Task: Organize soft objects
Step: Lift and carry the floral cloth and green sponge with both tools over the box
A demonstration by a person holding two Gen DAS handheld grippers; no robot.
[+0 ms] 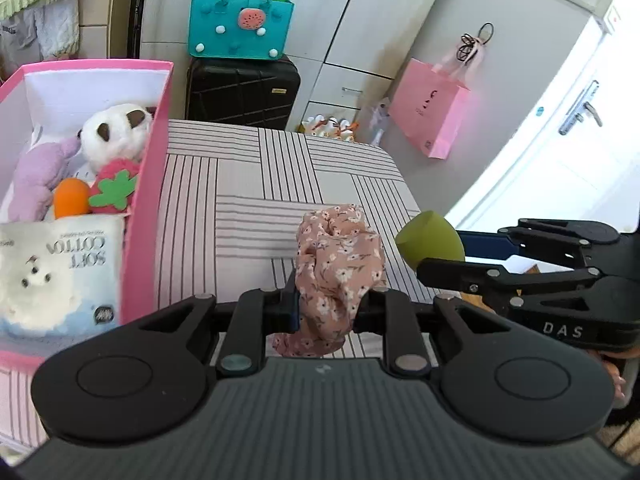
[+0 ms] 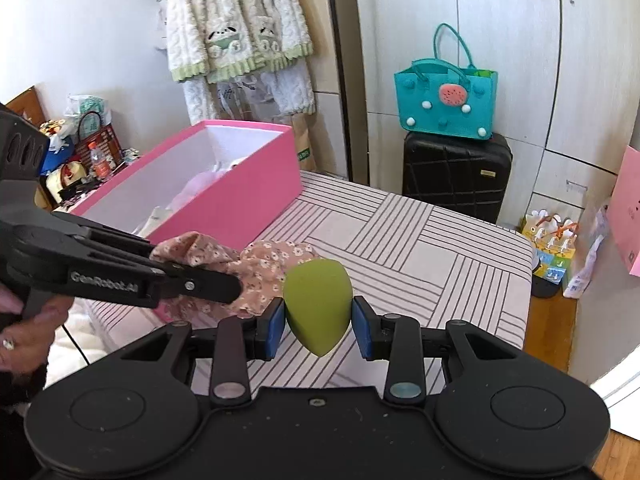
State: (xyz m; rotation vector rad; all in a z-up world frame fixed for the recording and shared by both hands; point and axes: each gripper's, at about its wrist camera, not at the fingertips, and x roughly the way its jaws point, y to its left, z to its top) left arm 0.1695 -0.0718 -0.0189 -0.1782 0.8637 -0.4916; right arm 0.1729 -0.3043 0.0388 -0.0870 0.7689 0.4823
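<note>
the left claw (image 1: pixel 326 304) is clamped tight on a bunched pink floral fabric scrunchie (image 1: pixel 338 268), which hangs from the pads clear of the striped bedcover (image 1: pixel 248 184). beside it the right claw (image 2: pixel 318 326) pinches a green egg-shaped makeup sponge (image 2: pixel 318 304) between its blue pads (image 2: pixel 276 328), pointed end down, jaws only as far apart as the sponge is wide. both soft things seem lifted so they can be carried to the pink cardboard box (image 1: pixel 146 208) at the left, just beside the scrunchie. that box already holds a white panda plush (image 1: pixel 116 132), a lilac plush (image 1: pixel 34 176), a strawberry plush (image 1: pixel 116 188), a small orange sponge (image 1: pixel 71 198) and a white soft-cotton tissue pack (image 1: pixel 60 268).
</note>
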